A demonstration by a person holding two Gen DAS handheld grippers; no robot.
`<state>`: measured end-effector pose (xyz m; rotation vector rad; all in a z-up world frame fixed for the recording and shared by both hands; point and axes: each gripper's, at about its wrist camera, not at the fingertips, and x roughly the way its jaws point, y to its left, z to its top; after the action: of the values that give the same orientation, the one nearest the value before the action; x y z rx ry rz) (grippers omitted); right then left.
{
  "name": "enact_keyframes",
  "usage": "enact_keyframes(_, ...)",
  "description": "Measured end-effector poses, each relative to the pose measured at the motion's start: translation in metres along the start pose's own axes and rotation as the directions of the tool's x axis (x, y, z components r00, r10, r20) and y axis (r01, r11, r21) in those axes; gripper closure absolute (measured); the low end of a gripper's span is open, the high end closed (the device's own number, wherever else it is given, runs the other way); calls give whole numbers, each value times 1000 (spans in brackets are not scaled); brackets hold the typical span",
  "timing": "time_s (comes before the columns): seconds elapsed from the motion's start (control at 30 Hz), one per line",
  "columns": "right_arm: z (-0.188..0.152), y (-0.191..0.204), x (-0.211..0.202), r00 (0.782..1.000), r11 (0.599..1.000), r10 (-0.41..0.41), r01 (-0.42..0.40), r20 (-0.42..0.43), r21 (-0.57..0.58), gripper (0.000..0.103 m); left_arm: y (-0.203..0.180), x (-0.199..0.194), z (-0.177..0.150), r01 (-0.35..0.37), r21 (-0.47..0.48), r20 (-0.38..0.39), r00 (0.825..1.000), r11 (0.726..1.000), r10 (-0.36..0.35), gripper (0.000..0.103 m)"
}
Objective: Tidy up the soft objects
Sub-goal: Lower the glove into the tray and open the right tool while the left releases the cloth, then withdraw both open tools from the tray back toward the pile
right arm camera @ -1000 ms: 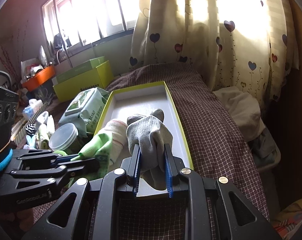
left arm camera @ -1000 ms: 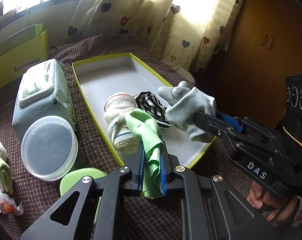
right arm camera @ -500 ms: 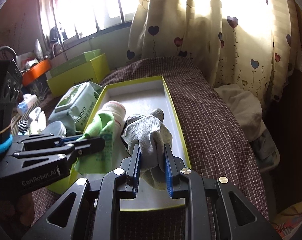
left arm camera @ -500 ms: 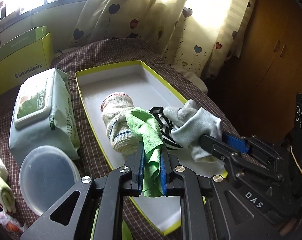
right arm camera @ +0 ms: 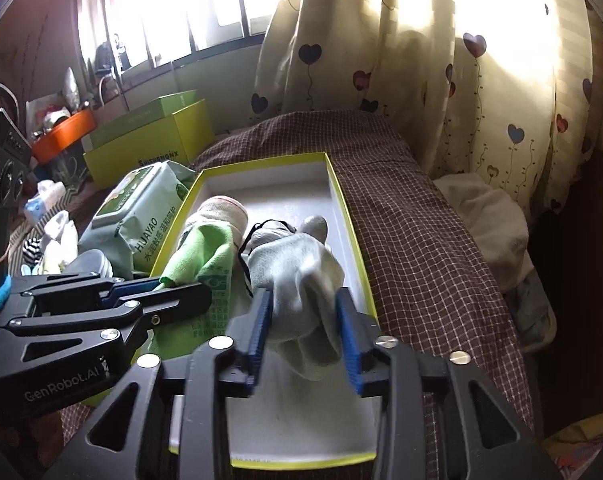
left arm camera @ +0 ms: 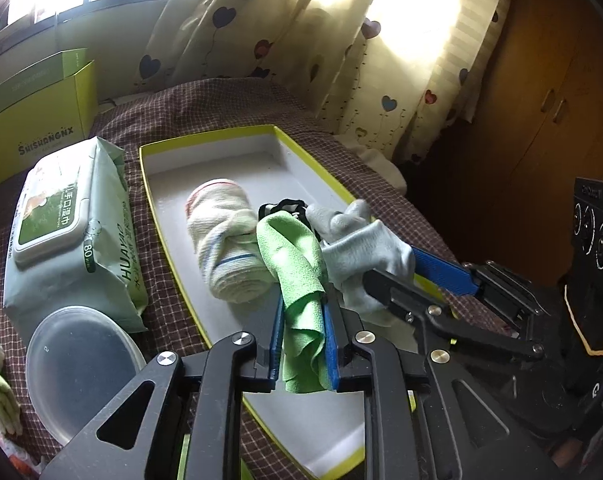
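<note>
Green cloth (left arm camera: 301, 280) hangs between the blue pads of the left gripper (left arm camera: 304, 320), whose jaws are opening around it, over a shallow white tray (left arm camera: 237, 160) with a yellow-green rim. Beside it, the right gripper (right arm camera: 303, 330) is opening too, its pads parted either side of a grey glove (right arm camera: 301, 280) above the same tray. A rolled cream towel (left arm camera: 225, 248) lies in the tray, touching the cloth. Left of the tray sit a wet-wipes pack (left arm camera: 69, 232) and a clear round lid (left arm camera: 77, 364) on a brown checked cover (right arm camera: 417, 248)
</note>
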<state>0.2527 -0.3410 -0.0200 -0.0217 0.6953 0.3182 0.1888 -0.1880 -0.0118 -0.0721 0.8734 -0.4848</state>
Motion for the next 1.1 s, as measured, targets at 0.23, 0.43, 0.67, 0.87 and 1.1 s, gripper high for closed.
enact_keyframes(0.23, -2, 2, -25, 999, 1000, -16, 16, 41, -2, 61, -3, -18, -1, 6, 6, 35, 999, 1000, -6, 80)
enact_keyframes(0.43, -4, 8, -47, 997, 1000, -22, 22, 70, 1, 60, -6, -40, -7, -7, 17, 70, 998, 1000, 6, 80)
enact_keyframes(0.67, -6, 28, -68, 996, 1000, -5, 8, 91, -25, 56, -6, -67, -18, -30, 12, 105, 994, 999, 29, 80)
enact_keyframes(0.87, -8, 47, -79, 995, 999, 9, -4, 96, -53, 55, -1, -88, -29, -64, 7, 135, 989, 998, 63, 80)
enact_keyframes(1.1, -9, 68, -87, 995, 996, 21, -12, 99, -83, 55, 8, -108, -43, -90, -8, 160, 983, 996, 90, 80)
